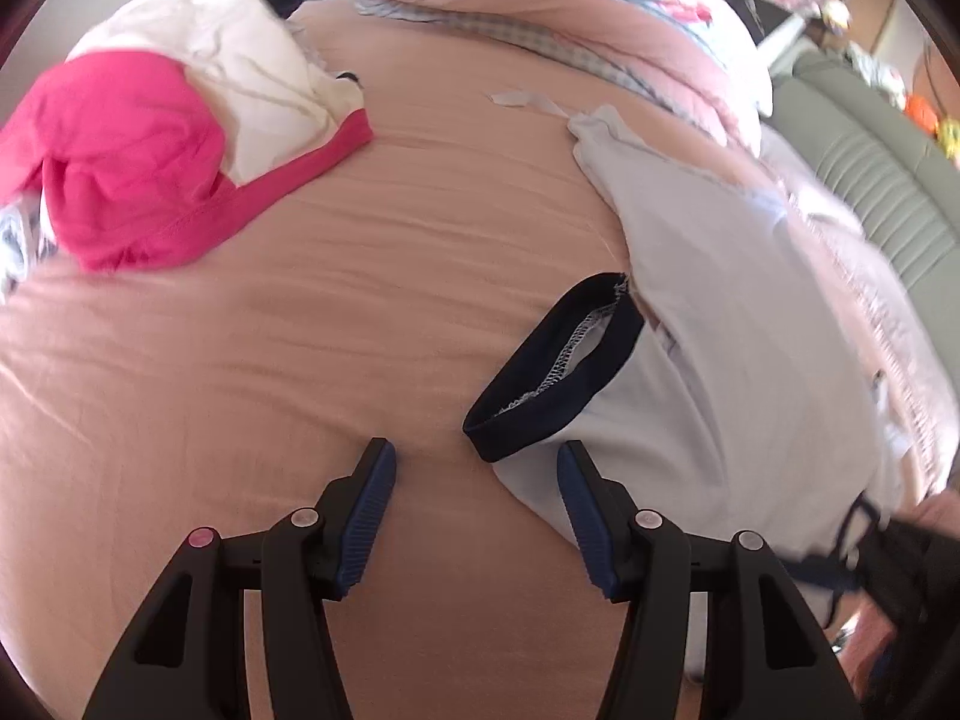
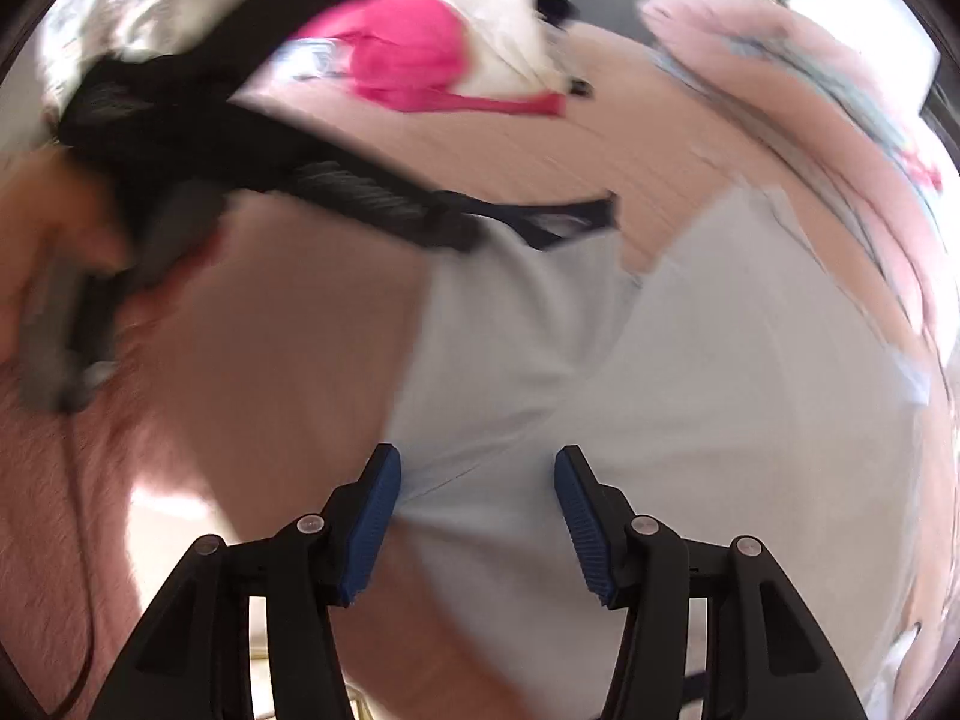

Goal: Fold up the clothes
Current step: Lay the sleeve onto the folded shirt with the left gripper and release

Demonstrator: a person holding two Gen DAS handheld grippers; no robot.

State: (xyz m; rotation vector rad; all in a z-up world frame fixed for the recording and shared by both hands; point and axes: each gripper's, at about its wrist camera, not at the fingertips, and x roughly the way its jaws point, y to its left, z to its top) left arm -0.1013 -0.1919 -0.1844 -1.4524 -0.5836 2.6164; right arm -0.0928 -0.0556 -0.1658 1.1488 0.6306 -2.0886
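A pale blue T-shirt (image 1: 720,324) with a navy collar (image 1: 552,372) lies on the right side of a pink bed sheet (image 1: 300,330). My left gripper (image 1: 477,462) is open just in front of the collar, and its right finger (image 1: 576,498) lies over the shirt's shoulder edge. In the blurred right wrist view, the right gripper (image 2: 477,462) hangs open over the shirt's body (image 2: 660,360) with nothing between its fingers. A hand (image 2: 36,276) holds the left gripper (image 2: 462,228), which reaches toward the collar (image 2: 570,216).
A crumpled magenta garment (image 1: 132,168) and a white one (image 1: 240,60) are piled at the far left of the bed. Pink and checked bedding (image 1: 570,18) is heaped along the far edge. A grey padded headboard or sofa (image 1: 870,168) stands at the right.
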